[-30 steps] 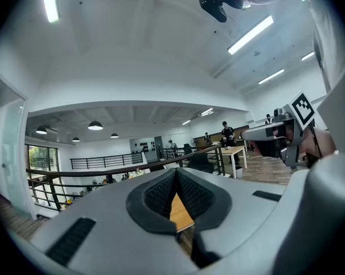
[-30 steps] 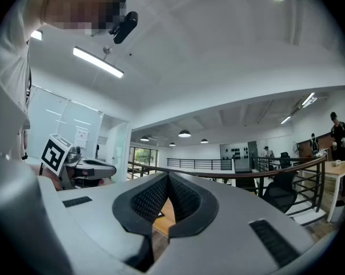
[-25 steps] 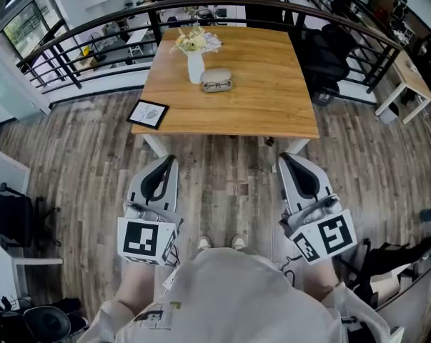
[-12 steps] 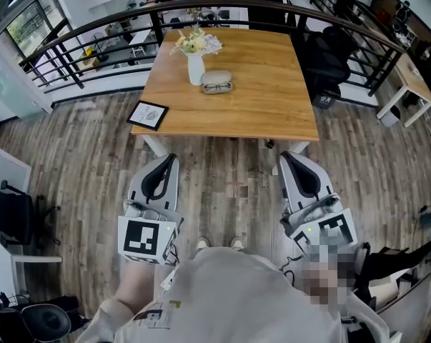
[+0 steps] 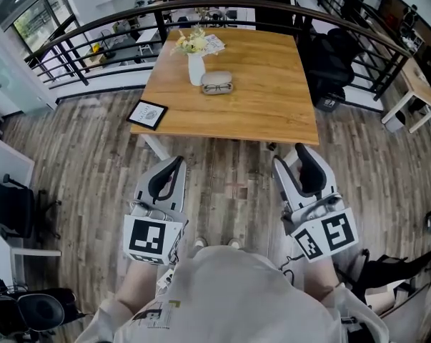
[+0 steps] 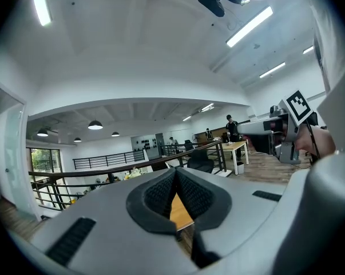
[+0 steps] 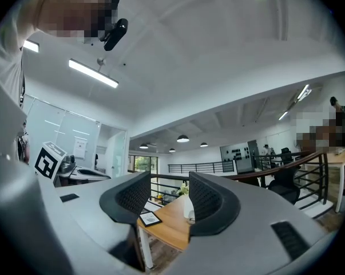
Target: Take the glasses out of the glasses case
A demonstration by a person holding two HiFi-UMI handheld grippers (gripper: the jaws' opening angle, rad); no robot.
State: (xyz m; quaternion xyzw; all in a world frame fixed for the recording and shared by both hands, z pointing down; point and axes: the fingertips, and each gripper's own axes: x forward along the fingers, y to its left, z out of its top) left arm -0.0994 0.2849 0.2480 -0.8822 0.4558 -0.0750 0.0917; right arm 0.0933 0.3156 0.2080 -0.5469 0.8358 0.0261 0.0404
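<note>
Both hand-held grippers have edged forward toward the tabletop [image 5: 272, 91] since the earlier frame, and the jaws of the right hand-held gripper [image 5: 292, 156] have just been opening, with nothing between them. They now stand clearly apart; in the right gripper view the gap of that hand-held gripper [image 7: 169, 179] shows only the far tabletop corner, a small picture frame [image 7: 151, 218] and the white vase [image 7: 187, 206]. The left hand-held gripper [image 5: 174, 163] is closed and empty: in the left gripper view its pads meet at the tips [image 6: 175, 173], leaving only a narrow wedge lower down through which a strip of wood shows. Both are held level over the plank floor [image 5: 229, 181], well short of the tabletop's near edge, their marker cubes [image 5: 152, 239] close to the person's torso.

The glasses case [image 5: 216, 78], grey and oval, lies on the tabletop just beside the vase [image 5: 195, 68] of pale flowers [image 5: 192, 41], on its right in the head view. The glasses [image 5: 216, 87] sit at the case's near edge; whether they rest inside it cannot be made out. The picture frame [image 5: 148, 113] lies at the tabletop's near left corner, well apart from the case
</note>
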